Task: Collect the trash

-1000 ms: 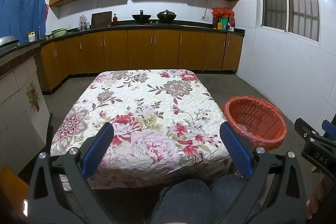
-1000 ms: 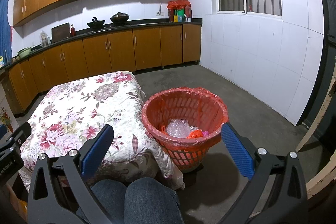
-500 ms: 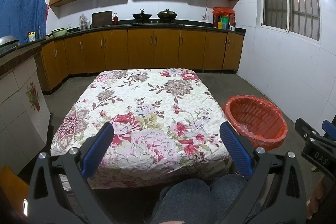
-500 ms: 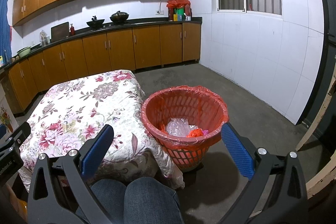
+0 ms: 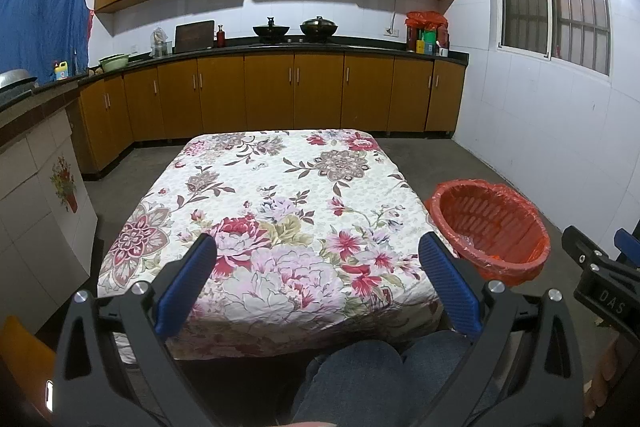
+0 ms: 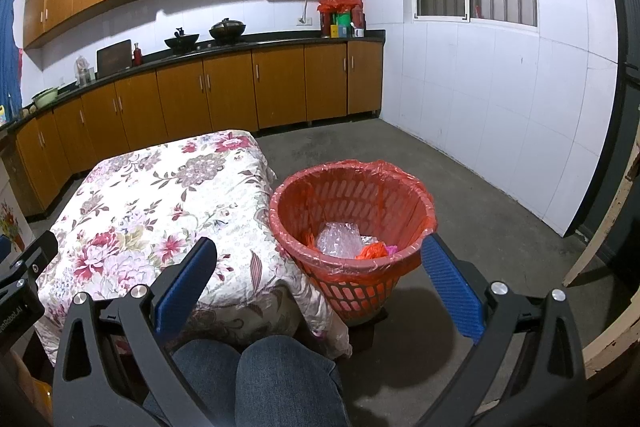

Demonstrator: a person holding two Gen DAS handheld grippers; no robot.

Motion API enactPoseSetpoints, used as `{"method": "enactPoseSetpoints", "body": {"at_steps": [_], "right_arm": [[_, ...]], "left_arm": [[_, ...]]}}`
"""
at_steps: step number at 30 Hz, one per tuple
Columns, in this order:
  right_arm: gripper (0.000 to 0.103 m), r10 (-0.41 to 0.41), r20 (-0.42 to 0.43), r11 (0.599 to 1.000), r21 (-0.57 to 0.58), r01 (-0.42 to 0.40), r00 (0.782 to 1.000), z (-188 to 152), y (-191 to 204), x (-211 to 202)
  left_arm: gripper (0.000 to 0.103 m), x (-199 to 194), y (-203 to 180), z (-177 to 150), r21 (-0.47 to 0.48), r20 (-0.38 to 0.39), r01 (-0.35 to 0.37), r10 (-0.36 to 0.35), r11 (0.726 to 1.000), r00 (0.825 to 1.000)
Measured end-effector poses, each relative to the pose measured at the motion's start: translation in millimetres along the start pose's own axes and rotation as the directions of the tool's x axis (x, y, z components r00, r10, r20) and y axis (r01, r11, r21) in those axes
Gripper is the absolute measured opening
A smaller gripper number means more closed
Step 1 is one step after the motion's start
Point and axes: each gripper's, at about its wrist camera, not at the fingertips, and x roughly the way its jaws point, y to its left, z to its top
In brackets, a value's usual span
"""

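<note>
Right claw (image 6: pixel 318 277) spread wide, empty, held near and just above the bin (image 6: pixel 416 195). Left claw (image 5: pixel 318 277) likewise wide apart, empty, over the near edge of the table (image 5: pixel 256 187).

Trash (image 6: pixel 340 239) already down in the bin: crumpled clear wrap, orange and pink scraps beside it, well below the rim. Bin on the floor at the table's right side, touching the hanging cloth (image 6: pixel 280 279). Red liner (image 6: pixel 384 165) folded loosely over the rim, bunched at the far side.

Nothing loose visible on the table top. Probably near the end of the job, or between pickups.

Risks from here, as judgement only:
- Snagging the loose liner with a finger on any reach inside, pulling it off the rim or dragging it out.
- Knocking the light bin over with the right claw; little weight inside to steady it.
- Catching the cloth with either claw and pulling it askew.
- Missing scraps hidden beyond the table's far edge or under it; neither view shows those spots.
</note>
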Motion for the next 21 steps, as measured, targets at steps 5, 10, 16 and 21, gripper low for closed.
{"method": "enactPoseSetpoints", "body": {"at_steps": [5, 10, 16, 21], "right_arm": [[0.101, 0.0, -0.001, 1.0, 0.001, 0.0, 1.0, -1.2, -0.5, 0.1], [0.101, 0.0, -0.002, 1.0, 0.0, 0.0, 1.0, -0.6, -0.9, 0.4], [0.101, 0.0, -0.002, 1.0, 0.001, 0.0, 1.0, -1.6, -0.8, -1.0], [0.101, 0.0, -0.003, 1.0, 0.001, 0.0, 1.0, 0.6, -2.0, 0.7]], "left_arm": [[0.099, 0.1, -0.3, 0.2, 0.0, -0.003, 0.0, 0.0, 1.0, 1.0], [0.099, 1.6, 0.5, -2.0, -0.001, -0.003, 0.001, -0.001, 1.0, 1.0], [0.099, 2.5, 1.0, -3.3, 0.001, -0.007, 0.001, -0.001, 1.0, 1.0], [0.099, 3.0, 1.6, -4.2, 0.001, -0.008, 0.002, -0.002, 1.0, 1.0]]}}
